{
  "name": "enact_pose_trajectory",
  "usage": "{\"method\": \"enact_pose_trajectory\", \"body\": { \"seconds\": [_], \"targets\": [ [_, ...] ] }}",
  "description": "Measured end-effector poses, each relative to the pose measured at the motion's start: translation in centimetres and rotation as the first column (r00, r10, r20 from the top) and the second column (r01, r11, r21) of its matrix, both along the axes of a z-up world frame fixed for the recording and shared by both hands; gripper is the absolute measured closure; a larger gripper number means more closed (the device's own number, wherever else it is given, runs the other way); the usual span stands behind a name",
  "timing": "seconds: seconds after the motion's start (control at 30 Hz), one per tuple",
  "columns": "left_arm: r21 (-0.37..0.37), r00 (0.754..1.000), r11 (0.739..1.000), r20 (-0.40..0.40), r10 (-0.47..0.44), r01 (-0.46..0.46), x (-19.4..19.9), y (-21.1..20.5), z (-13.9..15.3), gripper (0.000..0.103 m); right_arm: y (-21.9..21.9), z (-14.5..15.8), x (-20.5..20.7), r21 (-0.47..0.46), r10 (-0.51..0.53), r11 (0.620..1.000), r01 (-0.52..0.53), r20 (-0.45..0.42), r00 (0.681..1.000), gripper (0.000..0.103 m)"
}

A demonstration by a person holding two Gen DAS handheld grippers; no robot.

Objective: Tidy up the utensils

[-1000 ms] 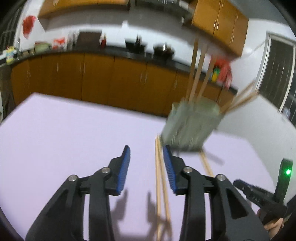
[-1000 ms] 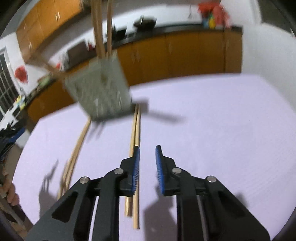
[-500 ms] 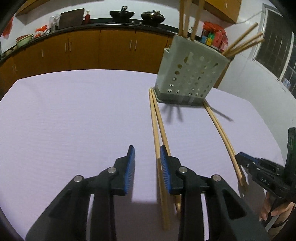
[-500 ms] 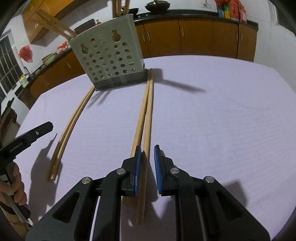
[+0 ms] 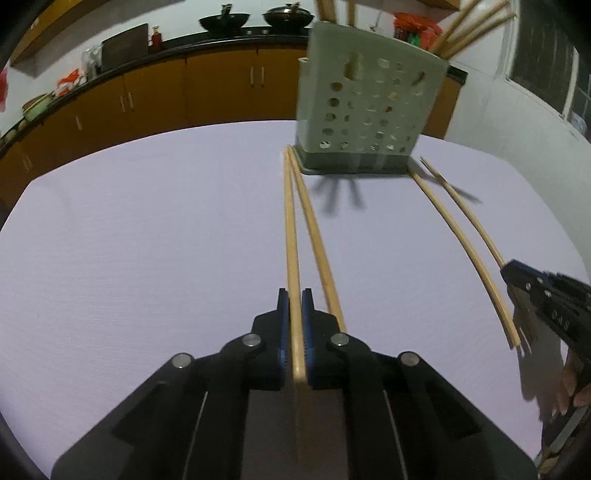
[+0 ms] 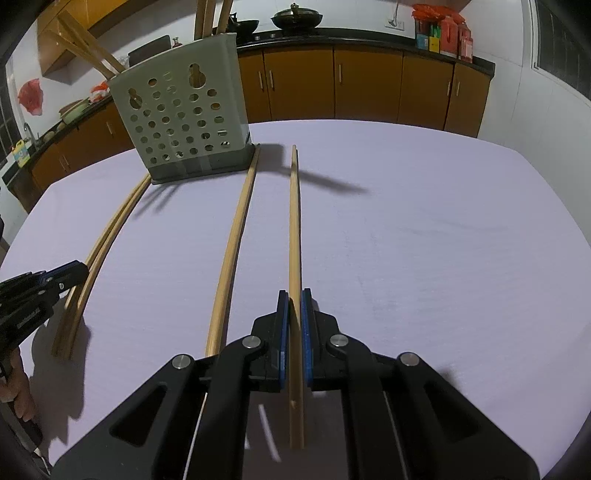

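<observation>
On the lilac surface [image 5: 147,240], the left tool [image 5: 293,295], its jaws having just been closing, is pinching one chopstick [image 5: 290,221] lying before the perforated holder [image 5: 369,107], while the right tool [image 6: 293,295] is gripping another chopstick [image 6: 294,221], its far tip lifted.

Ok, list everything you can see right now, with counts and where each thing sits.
Loose chopsticks: four, light wood, two pairs on the table; one gripped, its mate flat; right pair's gripped one, other flat.
Utensil holder: one, grey-green, perforated, far side of table, chopsticks standing inside.
Table: one, pale lilac cover.
Cabinets: orange-brown, behind; woks on counter.
Left gripper: black, blue pads, shut on a chopstick.
Right gripper: same, shut on a chopstick.
</observation>
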State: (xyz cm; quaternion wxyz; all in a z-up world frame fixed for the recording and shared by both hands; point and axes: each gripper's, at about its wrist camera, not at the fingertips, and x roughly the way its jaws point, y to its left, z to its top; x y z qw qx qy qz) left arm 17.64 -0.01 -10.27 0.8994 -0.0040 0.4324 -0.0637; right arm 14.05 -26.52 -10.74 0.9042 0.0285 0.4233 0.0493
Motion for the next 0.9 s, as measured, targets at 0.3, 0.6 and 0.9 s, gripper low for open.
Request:
{"method": "enact_pose_trajectory", "body": {
  "seconds": [0.3, 0.6, 0.9],
  "targets": [
    [-0.010, 0.989, 0.989, 0.004, 0.145, -0.145, 1.0, 5.5, -0.2, 0.094, -1.1, 0.0, 0.8, -0.037, -0.056, 0.998, 0.056, 0.011, 0.998, 0.095],
    [-0.019, 0.989, 0.989, 0.003, 0.146, -0.146, 1.0, 5.7, -0.2, 0.093, -1.1, 0.0, 0.8, -0.042, -0.056, 0.998, 0.057, 0.011, 0.998, 0.095],
    [-0.028, 0.989, 0.989, 0.003, 0.147, -0.147, 1.0, 5.7, -0.3, 0.093, -1.0, 0.0, 0.8, -0.042, -0.057, 0.997, 0.057, 0.011, 0.998, 0.095]
  ]
}}
